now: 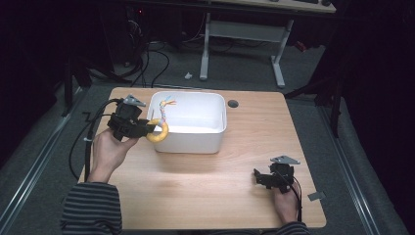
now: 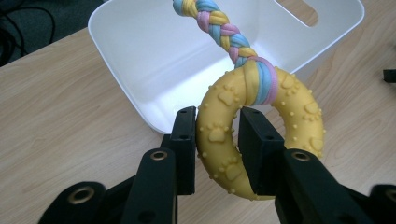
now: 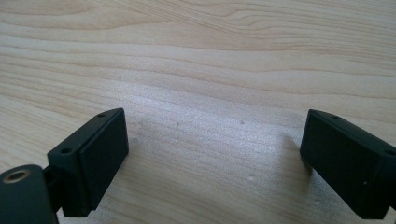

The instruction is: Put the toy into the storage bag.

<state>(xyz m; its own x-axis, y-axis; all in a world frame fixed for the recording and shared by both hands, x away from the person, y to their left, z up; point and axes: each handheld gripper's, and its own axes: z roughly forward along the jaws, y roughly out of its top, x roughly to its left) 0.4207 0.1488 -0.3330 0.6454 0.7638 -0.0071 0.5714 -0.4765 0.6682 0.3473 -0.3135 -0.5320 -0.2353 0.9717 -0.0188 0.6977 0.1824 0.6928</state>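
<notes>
**Ring toy hanging at the bin's near-left corner**

Your left tongs (image 2: 217,135) are clamping the yellow ring (image 2: 261,135); its braided rope (image 2: 224,28) is running up-frame over the white bin (image 1: 208,139) rim, inside. Your right tongs (image 1: 259,177) are resting wide apart, holding nothing, at the tabletop (image 1: 205,191) lower right, well away.
</notes>
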